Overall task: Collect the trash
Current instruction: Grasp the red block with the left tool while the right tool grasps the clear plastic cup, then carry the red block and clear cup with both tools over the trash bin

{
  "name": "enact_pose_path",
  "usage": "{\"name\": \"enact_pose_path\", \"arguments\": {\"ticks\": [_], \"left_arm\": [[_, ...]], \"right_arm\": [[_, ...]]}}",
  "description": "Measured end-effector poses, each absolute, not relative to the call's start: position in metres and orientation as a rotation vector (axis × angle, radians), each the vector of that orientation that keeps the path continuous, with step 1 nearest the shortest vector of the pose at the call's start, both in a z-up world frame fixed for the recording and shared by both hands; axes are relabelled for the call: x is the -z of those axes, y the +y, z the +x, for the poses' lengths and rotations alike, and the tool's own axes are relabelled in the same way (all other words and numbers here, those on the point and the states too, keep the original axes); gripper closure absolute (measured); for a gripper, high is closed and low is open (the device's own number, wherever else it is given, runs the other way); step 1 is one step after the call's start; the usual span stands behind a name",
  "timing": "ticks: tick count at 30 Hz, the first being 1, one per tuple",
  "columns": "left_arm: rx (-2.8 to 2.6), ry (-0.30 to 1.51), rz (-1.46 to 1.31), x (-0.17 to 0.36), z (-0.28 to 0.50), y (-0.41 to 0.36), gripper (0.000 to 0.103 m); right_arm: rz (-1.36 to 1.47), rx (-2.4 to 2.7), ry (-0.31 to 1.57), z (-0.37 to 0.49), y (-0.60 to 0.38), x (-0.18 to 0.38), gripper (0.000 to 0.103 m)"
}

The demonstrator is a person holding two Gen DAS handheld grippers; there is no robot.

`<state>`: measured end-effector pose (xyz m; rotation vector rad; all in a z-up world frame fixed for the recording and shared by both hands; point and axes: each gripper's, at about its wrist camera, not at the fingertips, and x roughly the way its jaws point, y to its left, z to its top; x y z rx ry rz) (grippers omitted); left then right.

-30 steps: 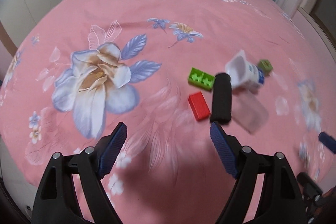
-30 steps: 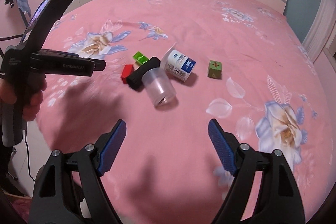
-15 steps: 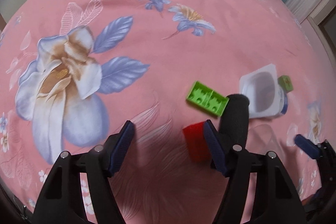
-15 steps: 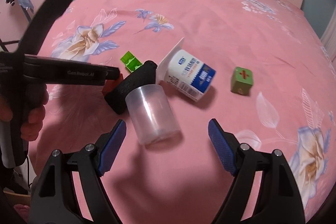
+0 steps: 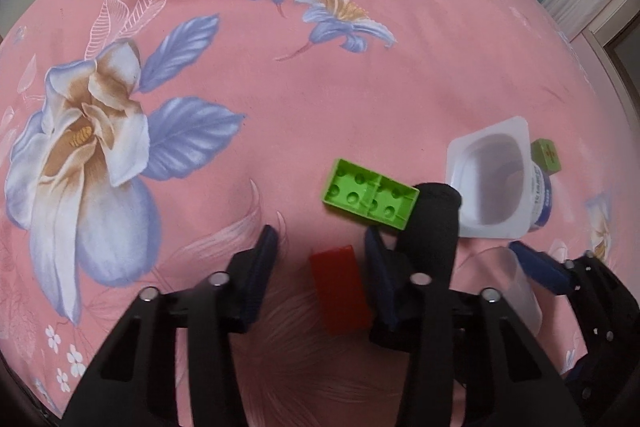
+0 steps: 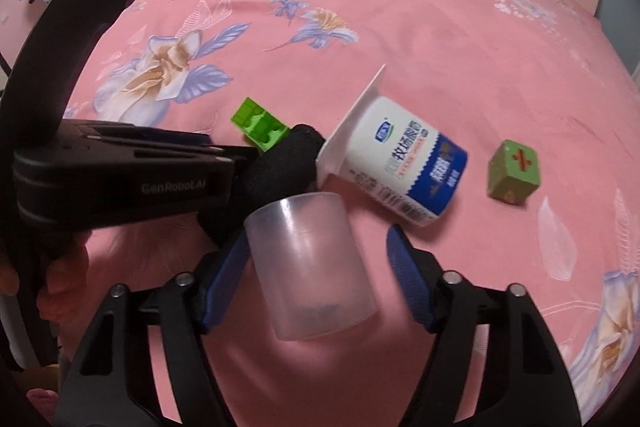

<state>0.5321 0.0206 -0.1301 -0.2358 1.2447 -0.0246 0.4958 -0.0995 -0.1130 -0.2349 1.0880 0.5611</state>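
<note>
While both jaws are closing, nothing is clamped yet. Left gripper (image 5: 318, 261): jaws narrowing around the red plastic brick (image 5: 340, 289), which lies flat on the pink floral bedspread (image 5: 360, 67); right pad looks touching or just beside it, left pad apart with a clear gap. Right gripper (image 6: 318, 277): jaws at mid width, straddling the translucent plastic cup (image 6: 310, 267), which lies on its side, mouth towards me; left pad looks just at the wall, right pad apart.

Other items: green plastic building block (image 5: 370, 199) just beyond the red one, black foam-like cylinder (image 5: 432, 227) between block and cups, white yoghurt cup with blue label (image 6: 394, 161) on its side just beyond the clear cup, green cube with a red mark (image 6: 514, 173) further right.

Handling, my read:
- Clear cup: very light, thin wall, flexes and is slick. Grip across the body mid-length, gentle squeeze, or it pops out or crushes.
- Yoghurt cup: light, slightly stiffer; the flared rim is the best hold.
- Red brick: rigid, smooth; take it across the short flat sides.
- Soft bed: pads can sink in and snag fabric.
</note>
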Motion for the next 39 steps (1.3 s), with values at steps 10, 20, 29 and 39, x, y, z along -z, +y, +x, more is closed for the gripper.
{"name": "enact_pose_path", "arguments": {"ticks": [10,20,29,39], "left_arm": [[0.086,1.253,-0.180,0.136,0.527,-0.003,0.081],[0.086,1.227,-0.025,0.115,0.482,-0.018,0.081],[0.088,1.112,0.069,0.055,0.419,-0.014,0.081],[0.111,0.899,0.153,-0.039,0.331,-0.018,0.081]], "right_arm": [[-0.260,-0.545,1.101,0.481,-0.106,0.117,0.051],[-0.210,-0.473,1.082,0.449,-0.144,0.084,0.051],[-0.193,-0.424,1.009,0.399,-0.159,0.030,0.051],[-0.184,-0.380,0.883,0.324,-0.173,-0.048,0.051]]}}
